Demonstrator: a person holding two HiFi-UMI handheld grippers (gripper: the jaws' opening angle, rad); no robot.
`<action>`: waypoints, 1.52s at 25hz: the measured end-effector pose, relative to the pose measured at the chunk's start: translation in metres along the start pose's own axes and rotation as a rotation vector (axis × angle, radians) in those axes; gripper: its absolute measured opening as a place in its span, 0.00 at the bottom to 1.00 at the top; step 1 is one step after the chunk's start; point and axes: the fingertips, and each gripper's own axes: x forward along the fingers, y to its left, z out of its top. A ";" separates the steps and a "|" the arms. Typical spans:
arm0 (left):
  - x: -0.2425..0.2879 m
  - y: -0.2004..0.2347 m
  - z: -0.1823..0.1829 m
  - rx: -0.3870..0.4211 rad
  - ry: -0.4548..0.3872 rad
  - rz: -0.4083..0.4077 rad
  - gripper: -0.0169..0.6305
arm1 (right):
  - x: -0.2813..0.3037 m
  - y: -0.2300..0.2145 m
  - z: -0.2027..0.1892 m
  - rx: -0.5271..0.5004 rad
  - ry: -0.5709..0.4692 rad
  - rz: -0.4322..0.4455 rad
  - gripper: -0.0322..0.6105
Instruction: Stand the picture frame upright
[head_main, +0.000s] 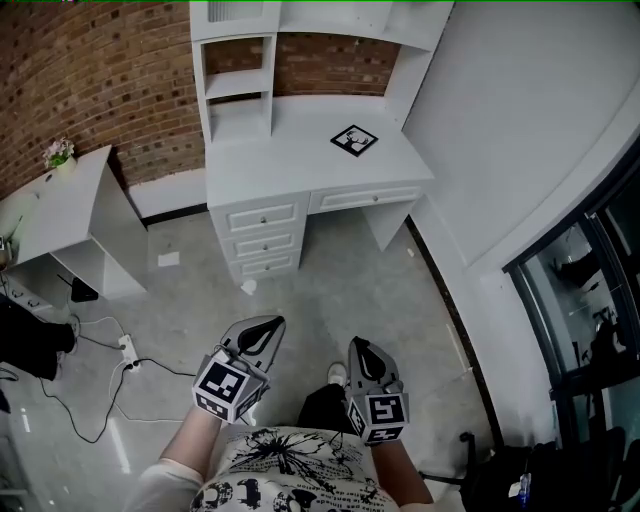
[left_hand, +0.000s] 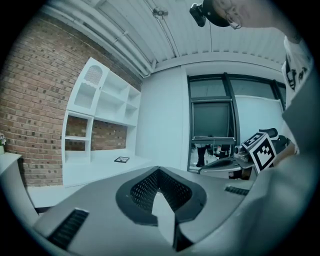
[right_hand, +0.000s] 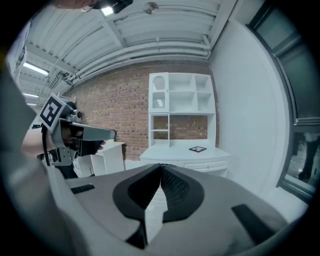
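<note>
While both grippers were held low over the grey floor (head_main: 330, 290), well short of the furniture, one picture frame (head_main: 353, 140) was seen lying flat on the top of the white desk (head_main: 260, 165), on its right half, between the middle and the right edge. Its black border, white mount and dark motif could be made out, face up. Two grippers were counted. The left gripper (head_main: 272, 322) was shown with its jaws pressed together and nothing between them, and the right gripper (head_main: 357, 343) likewise with its jaws closed on nothing. Both were pointed toward the desk, side by side and apart from one another, and one marker cube was carried on each. Four drawers were counted in the desk front: three small drawers (head_main: 262, 241) stacked under the left part and one wide drawer (head_main: 365, 197) under the right part. One shelf unit (head_main: 236, 84) was set along the back edge of the desk, against the brick wall (head_main: 100, 70). A second white desk (head_main: 60, 205) was placed well to the left, with one small flowering plant (head_main: 58, 152) at its back corner. One power strip (head_main: 128, 349) with its cables was left on the floor near that second desk.
</note>
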 end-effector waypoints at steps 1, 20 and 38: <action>0.011 0.003 -0.001 -0.001 0.007 0.012 0.04 | 0.009 -0.009 -0.002 -0.006 0.007 0.003 0.06; 0.281 0.042 0.052 -0.032 0.016 0.166 0.04 | 0.168 -0.255 0.052 -0.035 0.019 0.124 0.06; 0.425 0.108 0.040 -0.088 0.103 0.171 0.04 | 0.283 -0.364 0.057 -0.003 0.078 0.118 0.06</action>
